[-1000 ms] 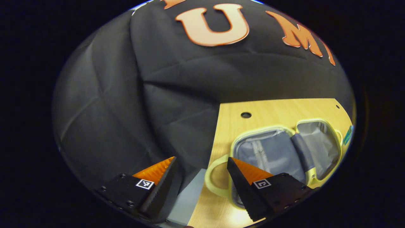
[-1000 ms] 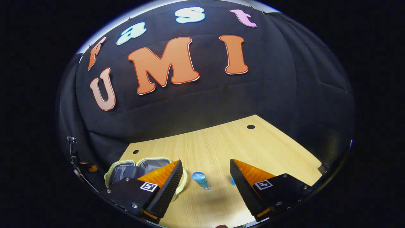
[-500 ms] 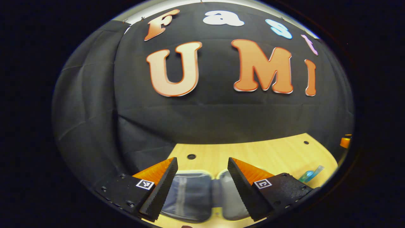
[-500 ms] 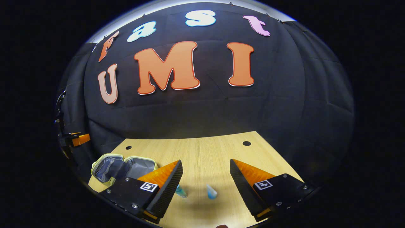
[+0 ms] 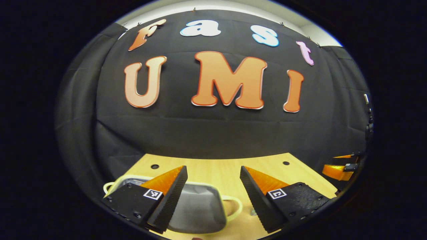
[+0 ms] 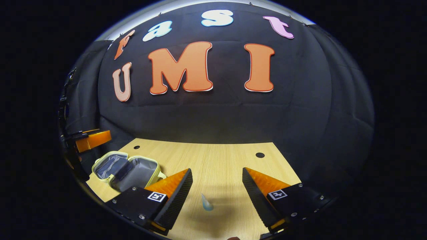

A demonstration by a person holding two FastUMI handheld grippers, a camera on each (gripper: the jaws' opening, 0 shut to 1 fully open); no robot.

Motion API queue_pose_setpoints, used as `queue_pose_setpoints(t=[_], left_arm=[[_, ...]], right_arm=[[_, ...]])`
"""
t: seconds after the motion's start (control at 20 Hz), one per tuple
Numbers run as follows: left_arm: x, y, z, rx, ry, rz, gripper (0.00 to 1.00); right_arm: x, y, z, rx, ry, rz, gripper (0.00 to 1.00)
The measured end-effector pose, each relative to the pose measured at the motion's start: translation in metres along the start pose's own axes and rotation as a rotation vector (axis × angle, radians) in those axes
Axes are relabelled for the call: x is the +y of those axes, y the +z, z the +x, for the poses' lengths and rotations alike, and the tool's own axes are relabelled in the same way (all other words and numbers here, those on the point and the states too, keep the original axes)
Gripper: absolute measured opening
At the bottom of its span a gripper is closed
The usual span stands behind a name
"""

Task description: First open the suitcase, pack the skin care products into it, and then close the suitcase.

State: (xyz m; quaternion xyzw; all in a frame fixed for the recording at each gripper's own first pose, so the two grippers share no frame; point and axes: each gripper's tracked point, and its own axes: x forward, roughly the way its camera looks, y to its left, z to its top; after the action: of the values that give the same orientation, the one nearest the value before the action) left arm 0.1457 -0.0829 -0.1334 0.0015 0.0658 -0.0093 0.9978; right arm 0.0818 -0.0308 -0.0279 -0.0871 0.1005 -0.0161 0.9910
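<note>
A: Left gripper view first. We are seeing the left gripper (image 5: 213, 186) held above the wooden table (image 5: 213, 166), fingers spread wide, nothing between them.

B: Agreed, gripping nothing. We are also seeing the suitcase (image 5: 200, 206) under it, a small pale yellow-green case lying open, grey lining showing, one loop handle (image 5: 233, 206) sticking out toward the right finger.

A: We are spotting the other gripper at the far right edge (image 5: 337, 170). Too cut off there to judge how it stands.

B: Right gripper view. The right gripper (image 6: 217, 190) is also hanging over the table (image 6: 217, 156), fingers wide apart, holding nothing.

A: Between its fingers we are seeing a small bluish skin care tube (image 6: 206, 202) lying on the wood, apart from both fingers.

B: Touching neither. The suitcase (image 6: 128, 170) is sitting at the left there, both halves laid flat and open, just beside the left finger, well apart from the tube.

A: We are noting the left gripper (image 6: 91, 140) at the far left edge, above the case.

B: Nothing visible inside the case in either view.
</note>
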Motion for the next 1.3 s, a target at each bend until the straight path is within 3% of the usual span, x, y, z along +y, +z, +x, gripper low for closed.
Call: queue_pose_setpoints(t=[0.15, 0.55, 0.85, 1.3], left_arm=[[-0.042, -0.013, -0.003, 0.002, -0.049, 0.045, 0.98], [-0.131, -0.103, -0.006, 0.167, -0.176, 0.065, 0.99], [-0.152, -0.181, 0.011, 0.267, -0.202, 0.137, 0.99], [-0.152, -0.252, 0.056, 0.356, -0.176, 0.095, 0.99]], right_arm=[[-0.004, -0.011, 0.003, 0.016, 0.022, -0.005, 0.95], [-0.020, -0.032, 0.000, 0.060, 0.023, -0.008, 0.95], [-0.041, -0.051, -0.004, 0.107, -0.013, -0.014, 0.95], [-0.074, -0.079, -0.013, 0.188, -0.081, -0.022, 0.95]])
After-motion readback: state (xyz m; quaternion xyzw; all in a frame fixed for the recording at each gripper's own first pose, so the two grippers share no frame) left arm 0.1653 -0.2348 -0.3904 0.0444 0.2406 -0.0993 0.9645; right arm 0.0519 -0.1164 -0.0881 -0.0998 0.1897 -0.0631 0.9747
